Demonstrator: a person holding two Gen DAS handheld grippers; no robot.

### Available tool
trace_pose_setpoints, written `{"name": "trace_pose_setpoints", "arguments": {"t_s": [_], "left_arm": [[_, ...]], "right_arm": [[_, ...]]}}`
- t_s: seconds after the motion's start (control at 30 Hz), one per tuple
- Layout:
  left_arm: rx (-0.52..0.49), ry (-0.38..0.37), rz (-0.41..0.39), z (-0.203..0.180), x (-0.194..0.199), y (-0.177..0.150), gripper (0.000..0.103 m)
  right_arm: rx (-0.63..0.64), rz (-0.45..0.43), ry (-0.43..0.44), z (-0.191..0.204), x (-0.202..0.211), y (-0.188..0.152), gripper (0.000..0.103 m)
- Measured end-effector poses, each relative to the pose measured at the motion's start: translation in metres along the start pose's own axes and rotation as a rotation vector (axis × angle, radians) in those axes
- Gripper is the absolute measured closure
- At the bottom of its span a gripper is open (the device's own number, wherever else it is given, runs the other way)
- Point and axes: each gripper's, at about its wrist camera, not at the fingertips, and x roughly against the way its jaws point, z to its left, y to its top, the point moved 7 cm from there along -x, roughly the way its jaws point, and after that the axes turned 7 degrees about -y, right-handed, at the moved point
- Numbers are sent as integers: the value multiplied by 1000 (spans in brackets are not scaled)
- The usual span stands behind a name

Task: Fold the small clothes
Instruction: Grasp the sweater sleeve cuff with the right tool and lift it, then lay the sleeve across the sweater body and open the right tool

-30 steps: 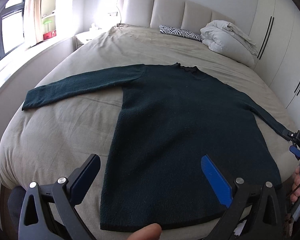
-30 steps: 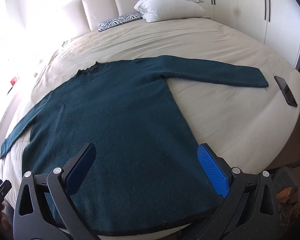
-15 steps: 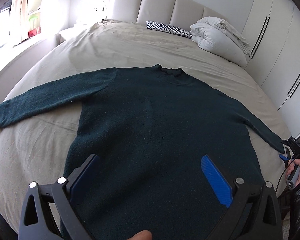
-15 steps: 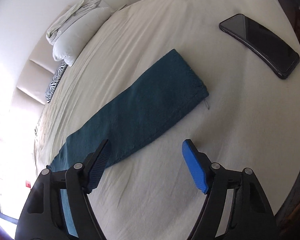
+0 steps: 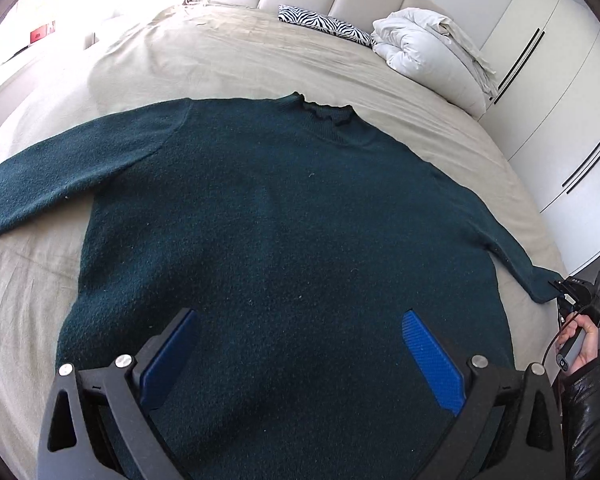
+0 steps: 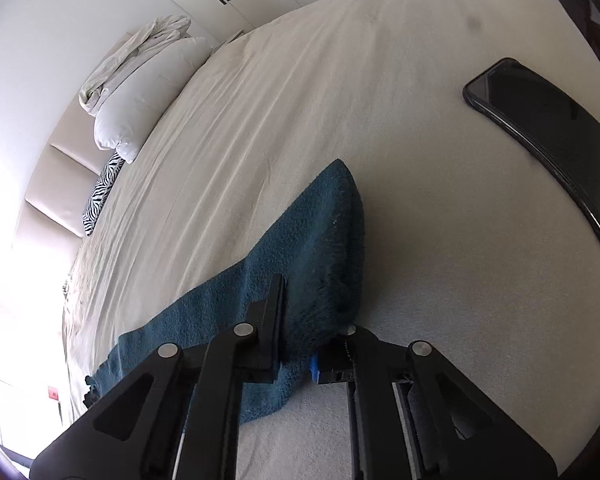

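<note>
A dark teal sweater [image 5: 284,232] lies flat on the bed, neck toward the headboard and both sleeves spread out. My left gripper [image 5: 300,320] hovers open over the sweater's lower body, with nothing between its blue pads. In the right wrist view, my right gripper [image 6: 312,320] has its jaws closing onto the end of the right sleeve [image 6: 320,232]. The pads pinch the cuff, which bunches into a peak. From the left wrist view, that right gripper [image 5: 568,286] and the hand holding it show at the sleeve's tip near the bed's edge.
A black phone [image 6: 548,148] lies on the sheet right of the sleeve. A white folded duvet [image 5: 428,48] and a zebra pillow [image 5: 324,24] sit by the headboard. White wardrobe doors [image 5: 560,80] stand along the right side, and the bed edge is close to the right gripper.
My right gripper dropped onto the sleeve end and went from wide open to pinching the cuff. My left gripper slid sideways and lower over the sweater's body and stayed open.
</note>
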Motion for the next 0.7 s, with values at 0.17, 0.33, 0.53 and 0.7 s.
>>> {"name": "trace_pose_setpoints", "arguments": {"t_s": [0.17, 0.33, 0.53, 0.7], "left_arm": [[65, -84, 6, 10, -8, 14, 0], [104, -127, -17, 23, -2, 29, 0], [189, -139, -77, 62, 23, 31, 0], [229, -119, -98, 97, 35, 28, 0]], "right_arm": [[277, -68, 3, 90, 29, -24, 97], [688, -80, 65, 225, 46, -107, 97], [936, -26, 193, 353, 53, -229, 97], [1112, 14, 252, 416, 65, -349, 97]]}}
